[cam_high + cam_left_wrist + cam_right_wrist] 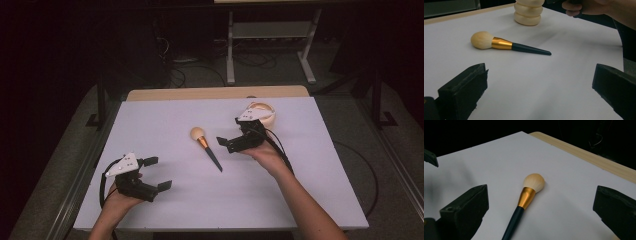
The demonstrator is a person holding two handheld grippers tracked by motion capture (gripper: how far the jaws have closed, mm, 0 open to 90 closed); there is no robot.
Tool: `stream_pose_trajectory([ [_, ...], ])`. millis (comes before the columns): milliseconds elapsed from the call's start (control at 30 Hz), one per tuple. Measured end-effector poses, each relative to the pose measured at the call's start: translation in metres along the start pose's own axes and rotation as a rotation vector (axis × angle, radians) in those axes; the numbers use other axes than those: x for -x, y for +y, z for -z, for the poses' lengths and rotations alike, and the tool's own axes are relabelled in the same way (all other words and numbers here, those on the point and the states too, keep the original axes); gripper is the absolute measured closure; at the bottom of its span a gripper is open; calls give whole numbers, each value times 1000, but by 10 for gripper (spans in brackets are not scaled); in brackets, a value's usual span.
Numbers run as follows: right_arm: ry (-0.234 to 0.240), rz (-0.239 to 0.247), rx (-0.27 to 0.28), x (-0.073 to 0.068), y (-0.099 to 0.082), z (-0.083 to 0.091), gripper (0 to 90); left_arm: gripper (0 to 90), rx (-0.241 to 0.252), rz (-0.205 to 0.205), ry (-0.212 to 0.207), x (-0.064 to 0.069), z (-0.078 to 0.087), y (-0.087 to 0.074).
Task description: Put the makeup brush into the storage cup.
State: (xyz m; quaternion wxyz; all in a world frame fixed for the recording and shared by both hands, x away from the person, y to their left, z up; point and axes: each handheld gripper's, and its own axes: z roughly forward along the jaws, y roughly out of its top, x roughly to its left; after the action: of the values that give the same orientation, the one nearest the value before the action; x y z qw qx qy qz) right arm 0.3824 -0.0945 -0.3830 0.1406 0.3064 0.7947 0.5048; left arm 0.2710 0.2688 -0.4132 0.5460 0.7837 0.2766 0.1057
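A makeup brush point(205, 147) with a cream head, gold ferrule and dark handle lies in the middle of the white board point(165, 120), head pointing away from me. My right gripper point(229, 131) hovers just right of the brush, open and empty, facing it. The right gripper view has the brush point(524, 200) lying between and ahead of the spread jaws. My left gripper point(157, 173) rests near the front left of the board, open and empty, well short of the brush point(506, 44). A cream ribbed holder point(266, 114) stands behind the right gripper, and the holder point(528, 13) appears beyond the brush.
The board lies on a wooden table whose far edge point(215, 93) shows as a light strip. Beyond it are a dark floor, cables and a metal frame point(270, 45). The right hand point(586, 6) appears at the top right of the left gripper view.
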Motion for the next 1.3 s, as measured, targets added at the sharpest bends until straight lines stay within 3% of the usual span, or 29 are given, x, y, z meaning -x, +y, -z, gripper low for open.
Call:
stream_pose_trajectory([
  [1300,4,-10,-125,-2,15,-47,6,0,3,2,-9,0,0,0],
])
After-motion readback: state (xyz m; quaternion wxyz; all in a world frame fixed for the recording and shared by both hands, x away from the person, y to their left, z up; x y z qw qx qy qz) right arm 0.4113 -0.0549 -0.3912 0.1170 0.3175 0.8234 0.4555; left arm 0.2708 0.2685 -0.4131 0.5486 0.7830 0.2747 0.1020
